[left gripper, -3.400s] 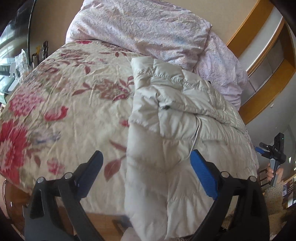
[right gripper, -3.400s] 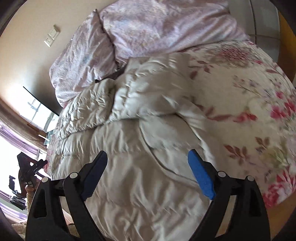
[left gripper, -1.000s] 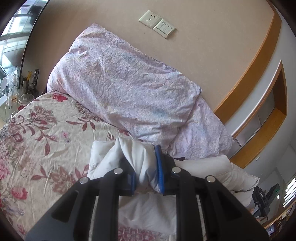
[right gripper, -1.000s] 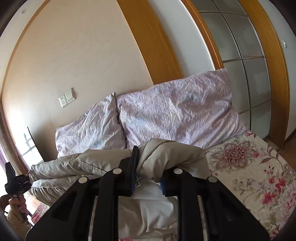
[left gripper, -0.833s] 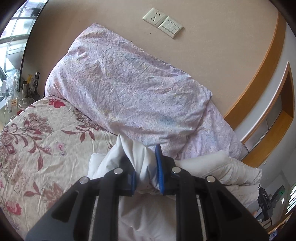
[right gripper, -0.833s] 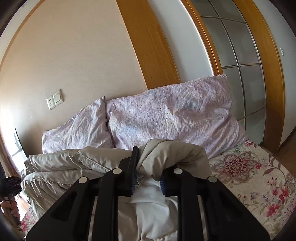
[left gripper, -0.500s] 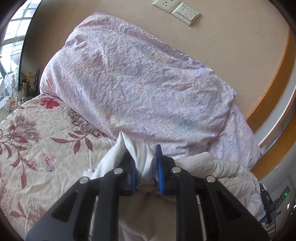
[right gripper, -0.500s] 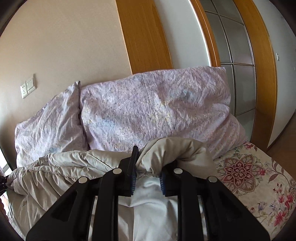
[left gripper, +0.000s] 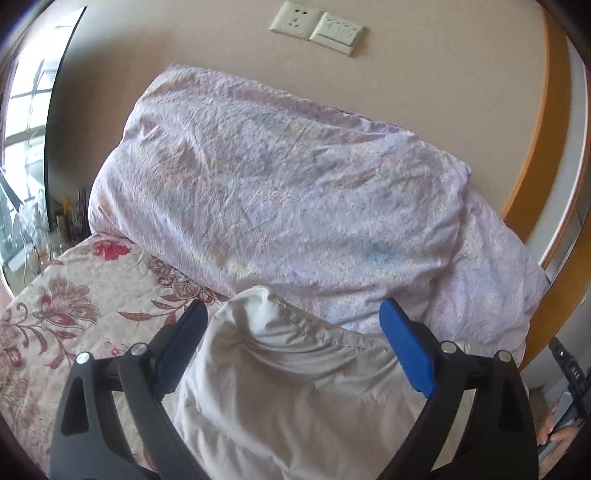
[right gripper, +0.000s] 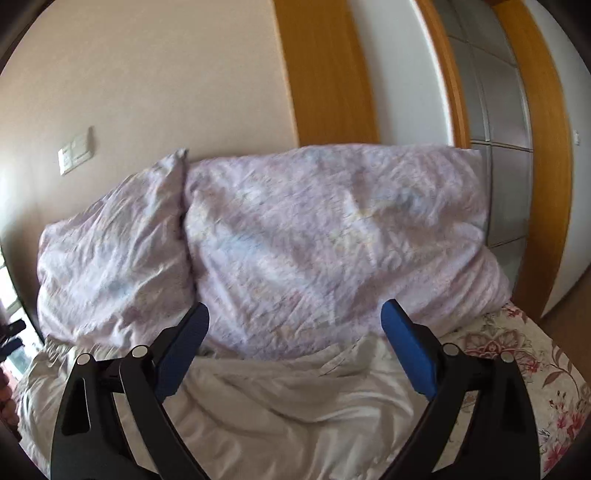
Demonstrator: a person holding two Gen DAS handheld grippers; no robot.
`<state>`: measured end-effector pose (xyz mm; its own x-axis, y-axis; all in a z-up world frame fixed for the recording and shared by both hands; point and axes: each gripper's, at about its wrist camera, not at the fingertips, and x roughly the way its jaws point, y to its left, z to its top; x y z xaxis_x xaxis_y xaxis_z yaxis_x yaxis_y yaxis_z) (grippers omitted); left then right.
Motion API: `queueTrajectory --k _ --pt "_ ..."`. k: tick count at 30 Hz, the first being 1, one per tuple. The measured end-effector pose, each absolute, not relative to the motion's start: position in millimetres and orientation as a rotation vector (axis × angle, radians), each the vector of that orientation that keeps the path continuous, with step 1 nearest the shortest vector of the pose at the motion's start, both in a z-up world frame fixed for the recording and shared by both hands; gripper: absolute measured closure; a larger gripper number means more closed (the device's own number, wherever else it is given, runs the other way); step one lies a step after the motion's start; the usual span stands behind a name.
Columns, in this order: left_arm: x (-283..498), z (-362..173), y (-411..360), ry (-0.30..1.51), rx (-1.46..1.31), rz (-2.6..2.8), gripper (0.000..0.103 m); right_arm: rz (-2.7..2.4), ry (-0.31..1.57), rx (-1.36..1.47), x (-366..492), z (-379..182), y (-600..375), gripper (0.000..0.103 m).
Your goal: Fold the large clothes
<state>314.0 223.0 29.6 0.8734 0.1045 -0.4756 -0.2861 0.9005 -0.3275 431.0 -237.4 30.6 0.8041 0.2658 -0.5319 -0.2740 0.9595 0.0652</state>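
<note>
A cream puffer jacket (left gripper: 295, 384) lies on the floral bedspread (left gripper: 74, 314), its folded edge up against the lilac pillows. My left gripper (left gripper: 291, 317) is open, its blue pads either side of the jacket's raised corner, holding nothing. In the right wrist view the jacket (right gripper: 280, 406) lies crumpled below my right gripper (right gripper: 293, 317), which is open and empty just short of the pillows.
Two lilac pillows (right gripper: 332, 240) (right gripper: 110, 258) lean on the beige wall at the head of the bed. A wall socket and switch (left gripper: 317, 27) sit above. A wooden door frame (right gripper: 328, 70) and the bedspread's right part (right gripper: 524, 354) lie right. Bottles on a side table (left gripper: 70, 218) stand far left.
Both grippers carried the jacket's edge toward the pillows while shut on it; both have now opened and let the jacket drop onto the bed.
</note>
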Motion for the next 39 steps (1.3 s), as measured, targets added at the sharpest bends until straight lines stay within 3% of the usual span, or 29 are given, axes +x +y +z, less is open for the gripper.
queueTrajectory --k 8,15,22,39 --pt "300.9 16.6 128.3 0.536 -0.096 0.115 0.006 0.49 0.774 -0.226 409.1 -16.6 -165.4 0.015" --pt "343.3 -13.7 118.2 0.609 0.039 0.238 0.006 0.385 0.876 -0.343 436.5 -62.3 -143.6 0.017" --pt "379.8 -42.3 147.9 0.69 -0.079 0.321 0.003 0.314 0.913 -0.21 468.6 -93.7 -154.8 0.011" --pt "428.3 -76.9 133.7 0.738 0.017 0.405 0.002 0.25 0.961 -0.201 497.6 -126.6 -144.3 0.003"
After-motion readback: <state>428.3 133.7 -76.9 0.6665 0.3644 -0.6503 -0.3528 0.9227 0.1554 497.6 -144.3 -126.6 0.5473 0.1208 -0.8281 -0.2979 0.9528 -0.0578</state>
